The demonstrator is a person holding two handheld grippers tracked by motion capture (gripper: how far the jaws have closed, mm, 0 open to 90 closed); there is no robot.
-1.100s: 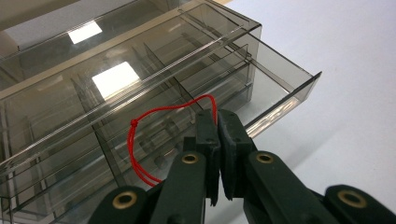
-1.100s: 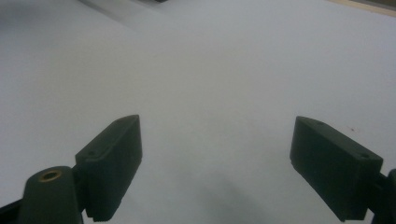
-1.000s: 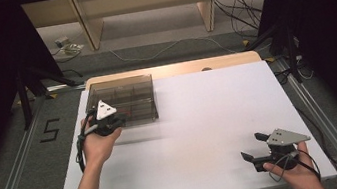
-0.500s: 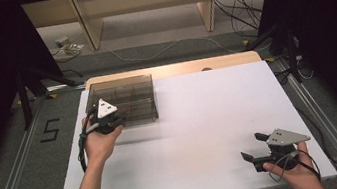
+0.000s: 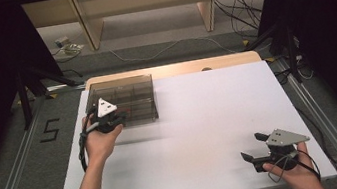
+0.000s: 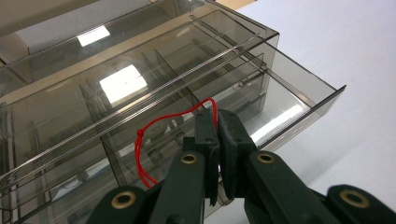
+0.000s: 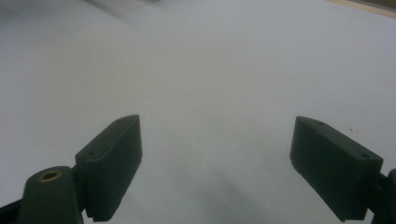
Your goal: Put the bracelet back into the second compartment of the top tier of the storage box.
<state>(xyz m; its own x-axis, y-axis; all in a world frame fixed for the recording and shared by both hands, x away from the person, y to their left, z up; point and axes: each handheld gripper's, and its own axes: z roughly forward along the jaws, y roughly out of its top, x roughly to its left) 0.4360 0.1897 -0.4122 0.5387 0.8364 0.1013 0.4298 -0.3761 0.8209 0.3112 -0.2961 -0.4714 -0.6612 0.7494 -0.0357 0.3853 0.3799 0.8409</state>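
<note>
White table takes up most of the high view. On its far-left part sits a smoky clear plastic organizer box with divided compartments. One shallow drawer is slid partway out toward the near side. A thin red string loop is tied at the drawer front as a pull.

Left gripper sits at the box's near edge, jaws pressed together on the top of the red loop, so the string is what it holds. Right gripper rests at the near-right corner of the table, well apart from the box, jaws spread wide with nothing between them.

Handling, judged: the box looks light, stiff, slick-walled and somewhat brittle, so it could skid on the smooth table when the drawer is tugged. The string is soft and thin, fine for pulling straight out, poor for steering. The string is the hold for the drawer; the box wall is the place to steady it. Compartment contents are possibly small dark parts, too murky through the tinted plastic to tell.
</note>
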